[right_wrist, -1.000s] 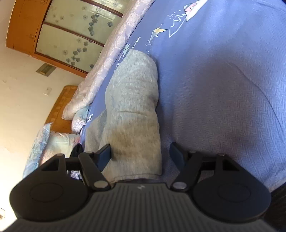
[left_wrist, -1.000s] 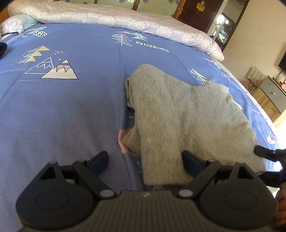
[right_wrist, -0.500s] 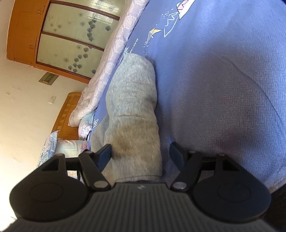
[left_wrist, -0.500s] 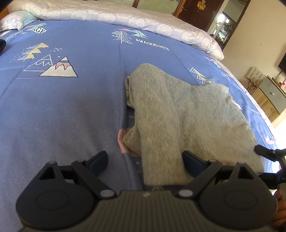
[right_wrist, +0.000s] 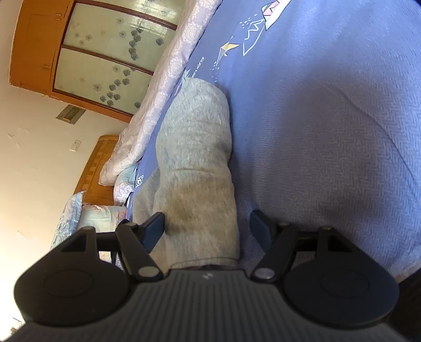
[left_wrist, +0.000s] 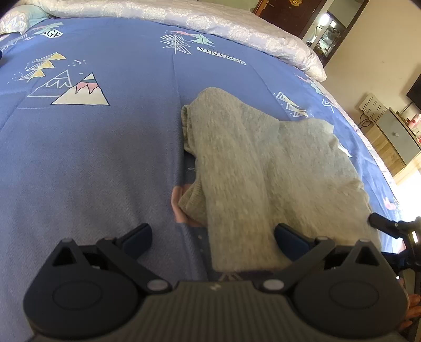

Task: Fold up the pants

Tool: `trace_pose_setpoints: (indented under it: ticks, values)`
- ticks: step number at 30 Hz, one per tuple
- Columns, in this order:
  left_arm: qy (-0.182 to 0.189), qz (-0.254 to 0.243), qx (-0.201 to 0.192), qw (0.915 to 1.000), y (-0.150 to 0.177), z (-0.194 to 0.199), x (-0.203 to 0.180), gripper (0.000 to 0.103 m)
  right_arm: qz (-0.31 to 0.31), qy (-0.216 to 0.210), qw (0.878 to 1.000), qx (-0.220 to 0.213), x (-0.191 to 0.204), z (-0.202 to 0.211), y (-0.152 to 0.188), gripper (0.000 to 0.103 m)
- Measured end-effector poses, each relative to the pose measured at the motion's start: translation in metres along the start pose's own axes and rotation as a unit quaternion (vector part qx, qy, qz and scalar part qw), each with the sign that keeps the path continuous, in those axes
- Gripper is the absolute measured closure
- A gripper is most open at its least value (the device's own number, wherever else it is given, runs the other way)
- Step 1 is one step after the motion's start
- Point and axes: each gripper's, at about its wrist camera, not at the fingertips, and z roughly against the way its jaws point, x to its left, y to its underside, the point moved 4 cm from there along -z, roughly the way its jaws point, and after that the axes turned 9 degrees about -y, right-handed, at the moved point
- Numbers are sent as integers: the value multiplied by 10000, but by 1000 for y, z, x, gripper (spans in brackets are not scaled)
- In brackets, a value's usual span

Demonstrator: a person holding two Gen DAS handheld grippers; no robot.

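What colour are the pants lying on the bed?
The pants are plain light grey, with a fuzzy knit look; the left wrist view shows them best.

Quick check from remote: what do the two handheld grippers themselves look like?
Both match: the left gripper and right gripper have a ribbed grey body, two round black housings with silver pivot pins, black linkage arms, and dark blue pads on the jaws. No cables visible.

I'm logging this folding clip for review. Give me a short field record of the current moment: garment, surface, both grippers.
garment: grey pants, partly folded, lying flat
surface: blue bedspread with mountain prints
left gripper: open, near end of pants between its fingers
right gripper: open, straddling the pants' near end
background: pale quilt bunched along the far edge of the bed
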Motion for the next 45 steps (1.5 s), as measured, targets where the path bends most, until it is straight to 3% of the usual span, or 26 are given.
trace_pose_setpoints:
  ticks: [6,18,20,22,27,30,34,39,41,43,44,45]
  values:
    - [-37,-2,49,10000,-1,-1,-1,0,59,-118,9999,-53,0,-2,2,22]
    - [-221,2,207,9995,-4,4,0,0,-13,-183,9998,30,-3,-1,-2,22]
    - [-149,132,256,9995,-8,12,8,9,77,-128,9998,138,0,-2,-5,22]
    - [137,288,122,9994,-17,30,17,14,187,-34,9994,304,4,-2,-9,22]
    - [225,521,-347,9978,-46,59,36,2,608,-6,9981,66,20,6,-29,22]
    - [378,557,-206,9975,-60,44,35,0,842,-84,9964,56,30,0,-41,22]
    - [587,594,278,9961,-68,1,23,0,1301,251,9910,199,36,-21,-43,23]
    - [670,480,720,9940,-58,-43,5,1,1499,430,9867,463,30,-48,-42,30]
    - [417,211,576,9972,-54,-46,-8,1,1503,454,9863,506,26,-60,-45,37]
    - [131,-206,498,9985,-51,-45,-24,13,1324,547,9872,695,18,-75,-44,53]
    - [124,-376,481,9981,-50,-42,-31,42,1283,592,9871,753,16,-80,-44,55]
    - [90,-447,500,9977,-50,-39,-35,51,1349,620,9860,760,19,-83,-42,61]
